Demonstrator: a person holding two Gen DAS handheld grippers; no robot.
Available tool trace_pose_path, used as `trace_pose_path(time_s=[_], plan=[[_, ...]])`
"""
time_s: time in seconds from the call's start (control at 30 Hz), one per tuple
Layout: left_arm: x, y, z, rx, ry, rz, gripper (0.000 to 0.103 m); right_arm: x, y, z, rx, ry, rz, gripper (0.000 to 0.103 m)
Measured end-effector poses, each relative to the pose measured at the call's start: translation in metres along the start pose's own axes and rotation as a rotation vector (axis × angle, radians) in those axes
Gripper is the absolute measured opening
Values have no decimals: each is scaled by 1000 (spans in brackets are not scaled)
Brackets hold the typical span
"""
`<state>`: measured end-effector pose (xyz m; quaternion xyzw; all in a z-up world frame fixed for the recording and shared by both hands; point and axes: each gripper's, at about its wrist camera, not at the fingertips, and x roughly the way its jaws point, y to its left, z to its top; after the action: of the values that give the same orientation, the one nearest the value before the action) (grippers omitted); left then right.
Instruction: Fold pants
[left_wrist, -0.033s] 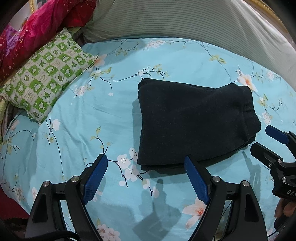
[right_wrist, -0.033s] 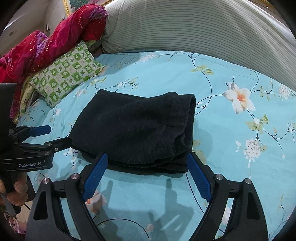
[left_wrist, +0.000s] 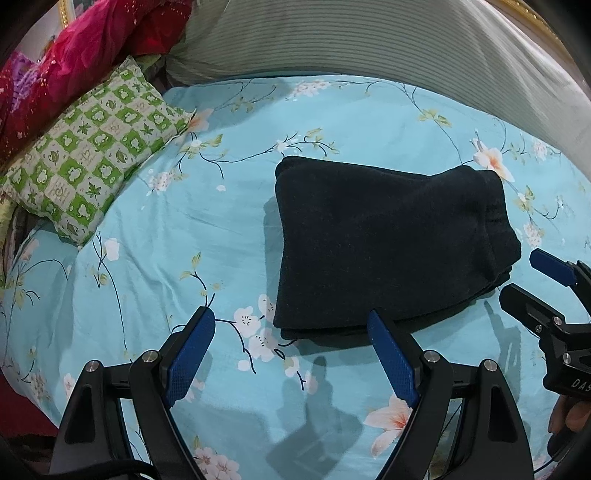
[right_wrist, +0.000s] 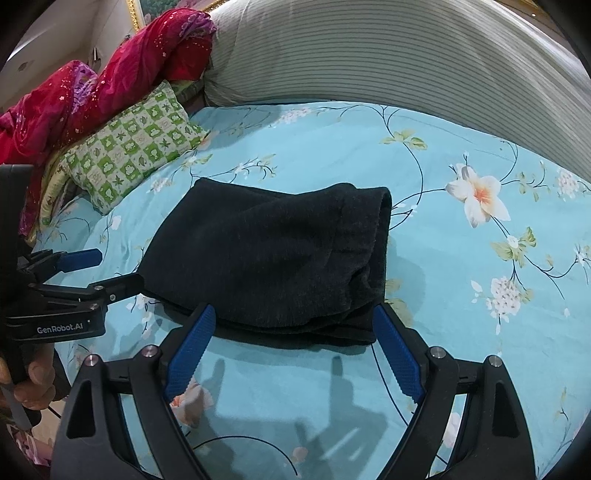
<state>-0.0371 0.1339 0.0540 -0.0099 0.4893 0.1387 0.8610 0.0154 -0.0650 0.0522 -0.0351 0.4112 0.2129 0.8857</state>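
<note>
Left wrist view: dark, soft knitted pants (left_wrist: 384, 243), folded into a thick bundle, are seen lying on the turquoise floral bedsheet (left_wrist: 166, 240). Left gripper (left_wrist: 291, 354) and right gripper (right_wrist: 291, 350) are held spread, empty. Limp, light cloth is judged best pinched at layered near edges.

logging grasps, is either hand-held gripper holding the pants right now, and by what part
Nothing is held. The left hand-held gripper and right hand-held gripper are both open, just short of the folded pants.
</note>
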Motion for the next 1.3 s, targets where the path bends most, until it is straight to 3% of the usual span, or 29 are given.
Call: trace_pose_path(time_s=[1.3], plan=[[6,-1,6,31,-13,0,85,9,9,-1,-30,0,3,87]])
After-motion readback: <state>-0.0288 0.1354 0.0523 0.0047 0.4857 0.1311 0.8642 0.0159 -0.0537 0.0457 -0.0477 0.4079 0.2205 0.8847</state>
